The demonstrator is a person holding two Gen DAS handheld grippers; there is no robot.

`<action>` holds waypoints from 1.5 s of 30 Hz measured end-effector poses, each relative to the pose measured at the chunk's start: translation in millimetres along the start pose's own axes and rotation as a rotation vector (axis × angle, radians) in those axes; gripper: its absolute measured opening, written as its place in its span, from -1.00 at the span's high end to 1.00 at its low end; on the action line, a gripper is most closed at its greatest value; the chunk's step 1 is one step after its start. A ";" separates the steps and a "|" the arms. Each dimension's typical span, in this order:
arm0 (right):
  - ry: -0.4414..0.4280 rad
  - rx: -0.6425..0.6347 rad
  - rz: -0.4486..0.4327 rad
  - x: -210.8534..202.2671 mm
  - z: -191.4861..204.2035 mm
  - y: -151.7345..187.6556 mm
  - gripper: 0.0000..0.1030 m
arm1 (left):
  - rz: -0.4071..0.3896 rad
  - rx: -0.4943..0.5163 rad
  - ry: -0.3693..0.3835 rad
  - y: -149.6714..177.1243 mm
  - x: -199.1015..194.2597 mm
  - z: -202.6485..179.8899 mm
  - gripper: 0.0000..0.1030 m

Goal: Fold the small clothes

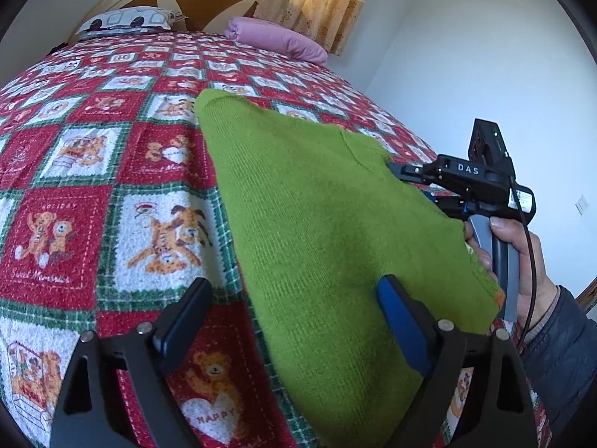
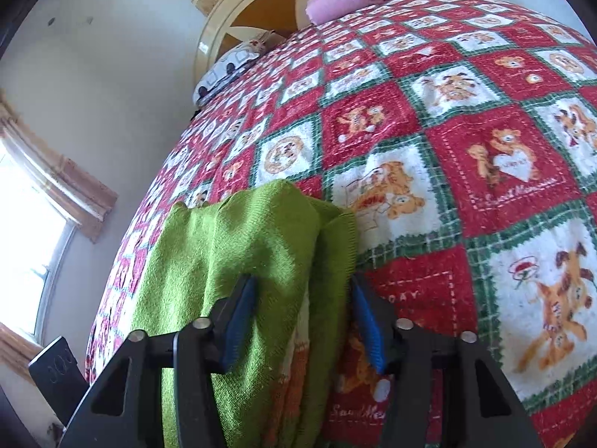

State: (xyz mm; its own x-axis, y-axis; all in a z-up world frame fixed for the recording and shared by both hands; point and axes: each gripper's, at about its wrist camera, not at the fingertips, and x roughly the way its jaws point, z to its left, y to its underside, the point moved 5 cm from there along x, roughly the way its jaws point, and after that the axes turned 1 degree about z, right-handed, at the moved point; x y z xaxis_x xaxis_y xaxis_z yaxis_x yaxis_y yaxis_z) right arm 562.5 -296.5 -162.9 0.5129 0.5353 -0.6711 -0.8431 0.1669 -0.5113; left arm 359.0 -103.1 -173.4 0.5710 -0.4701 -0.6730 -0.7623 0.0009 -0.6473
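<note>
One green knit garment point(image 1: 321, 224), two pillows point(image 1: 278, 39), one patchwork bedspread point(image 1: 93, 194)

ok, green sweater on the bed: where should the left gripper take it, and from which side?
Take the green sweater by its near edge, where it lies closest to the left gripper. Come in low from the near side of the bed, one finger above and one below the cloth. The right gripper already straddles a bunched fold at the opposite edge, so a matching hold looks best.
</note>
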 end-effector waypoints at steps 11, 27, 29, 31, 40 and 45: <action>-0.020 0.013 -0.019 3.5 -6.1 2.9 0.21 | 0.008 0.068 -0.051 -0.9 5.2 -15.2 -0.67; 0.123 -0.027 -0.036 -6.0 13.5 4.6 0.60 | 0.018 0.164 -0.091 -3.5 2.6 -37.8 -0.06; 0.129 -0.024 -0.036 -8.7 14.1 5.1 0.65 | 0.023 0.183 -0.105 -4.6 1.8 -40.8 0.05; 0.141 -0.024 -0.036 -12.7 16.4 5.3 0.69 | 0.031 0.195 -0.118 -5.7 1.8 -42.7 0.11; 0.116 -0.043 -0.080 -39.9 43.6 7.3 0.80 | 0.026 0.186 -0.152 -15.4 -19.3 -44.7 0.29; 0.080 -0.067 -0.081 -48.9 65.3 16.9 0.81 | -0.001 0.194 -0.150 -15.0 -40.7 -48.6 0.30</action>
State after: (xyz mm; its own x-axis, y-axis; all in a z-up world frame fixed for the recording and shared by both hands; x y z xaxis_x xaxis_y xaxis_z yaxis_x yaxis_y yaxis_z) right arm 512.6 -265.8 -103.7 0.5924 0.4538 -0.6657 -0.7871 0.1496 -0.5985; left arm 332.4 -126.9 -118.9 0.6214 -0.3343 -0.7086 -0.6971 0.1770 -0.6948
